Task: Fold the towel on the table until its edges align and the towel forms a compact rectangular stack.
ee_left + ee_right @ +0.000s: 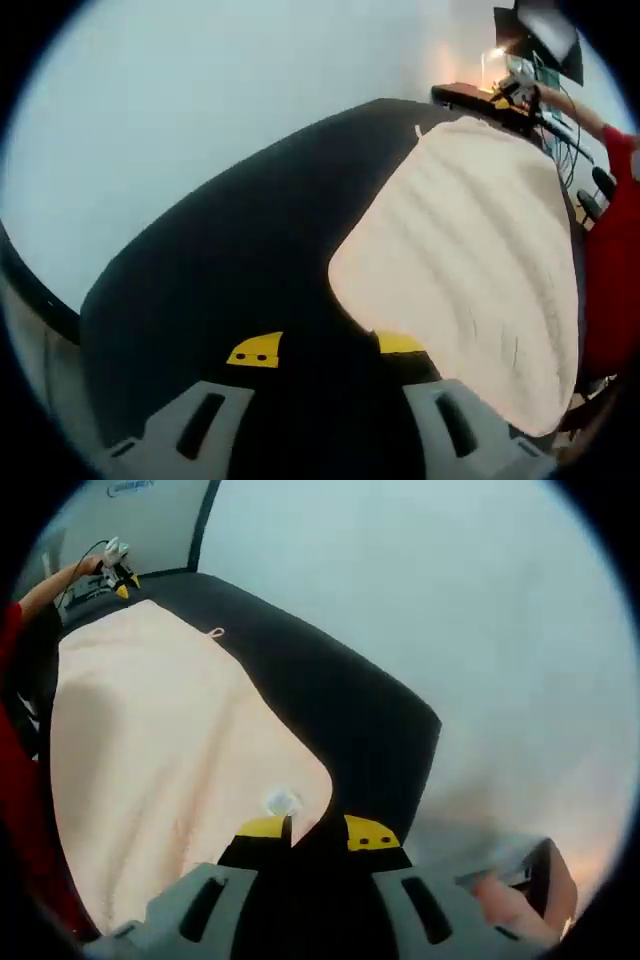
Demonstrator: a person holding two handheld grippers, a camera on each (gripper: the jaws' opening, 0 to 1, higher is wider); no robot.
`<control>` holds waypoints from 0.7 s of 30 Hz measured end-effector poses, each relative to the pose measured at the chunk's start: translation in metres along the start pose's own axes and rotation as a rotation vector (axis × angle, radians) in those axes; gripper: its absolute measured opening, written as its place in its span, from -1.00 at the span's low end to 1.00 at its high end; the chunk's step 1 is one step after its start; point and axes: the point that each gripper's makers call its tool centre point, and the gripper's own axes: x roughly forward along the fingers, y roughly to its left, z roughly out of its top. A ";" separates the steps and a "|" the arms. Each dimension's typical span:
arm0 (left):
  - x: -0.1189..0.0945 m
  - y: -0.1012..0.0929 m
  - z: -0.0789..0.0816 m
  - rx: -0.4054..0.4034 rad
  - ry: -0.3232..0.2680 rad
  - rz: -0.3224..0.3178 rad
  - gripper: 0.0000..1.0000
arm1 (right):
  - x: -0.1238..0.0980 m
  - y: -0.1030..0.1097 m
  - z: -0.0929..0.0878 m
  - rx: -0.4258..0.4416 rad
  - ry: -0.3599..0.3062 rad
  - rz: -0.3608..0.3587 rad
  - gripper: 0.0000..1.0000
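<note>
Left gripper view, towel (470, 270) spread on my dark table (240, 260), corner touching my parted left tongs (325, 352), right tongs (316, 832) parted at another corner, far edge cut off.

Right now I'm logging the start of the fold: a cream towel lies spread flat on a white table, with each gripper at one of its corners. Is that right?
Not quite: the table is black, not white, as the left gripper view shows; the pale area beyond it is the floor. The rest holds: the cream towel lies spread flat, with the left gripper and the right gripper each at one of its corners.
</note>
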 end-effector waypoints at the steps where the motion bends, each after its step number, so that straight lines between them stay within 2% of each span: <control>1: 0.003 0.007 0.000 0.035 0.019 0.029 -0.45 | 0.003 -0.001 0.002 0.001 -0.007 0.005 -0.67; 3: 0.009 0.005 0.012 0.018 -0.031 -0.012 -0.49 | 0.009 -0.005 0.000 -0.022 0.005 -0.004 -0.67; 5: 0.014 0.001 0.016 0.019 -0.026 -0.028 -0.49 | 0.012 -0.006 -0.002 -0.030 0.014 -0.007 -0.67; 6: 0.019 -0.004 0.020 0.039 -0.031 -0.062 -0.49 | 0.014 -0.007 -0.002 -0.026 0.010 -0.005 -0.67; 9: 0.029 -0.015 0.024 -0.010 -0.020 -0.131 -0.49 | 0.021 -0.011 -0.006 0.001 0.023 -0.005 -0.68; 10: 0.032 -0.014 0.023 -0.033 0.000 -0.128 -0.49 | 0.023 -0.010 -0.006 0.010 0.026 -0.003 -0.68; 13: 0.041 -0.004 0.025 -0.056 0.004 -0.111 -0.53 | 0.031 -0.011 -0.007 0.032 0.031 0.013 -0.68; 14: 0.044 -0.001 0.024 -0.076 0.011 -0.097 -0.66 | 0.033 -0.011 -0.007 0.036 0.032 0.014 -0.68; 19: 0.048 0.004 0.030 -0.047 -0.014 -0.094 -0.97 | 0.045 -0.019 -0.008 0.095 0.049 0.023 -0.67; 21: 0.051 0.002 0.027 -0.019 0.002 -0.095 -0.97 | 0.051 -0.019 -0.010 0.099 0.057 0.026 -0.67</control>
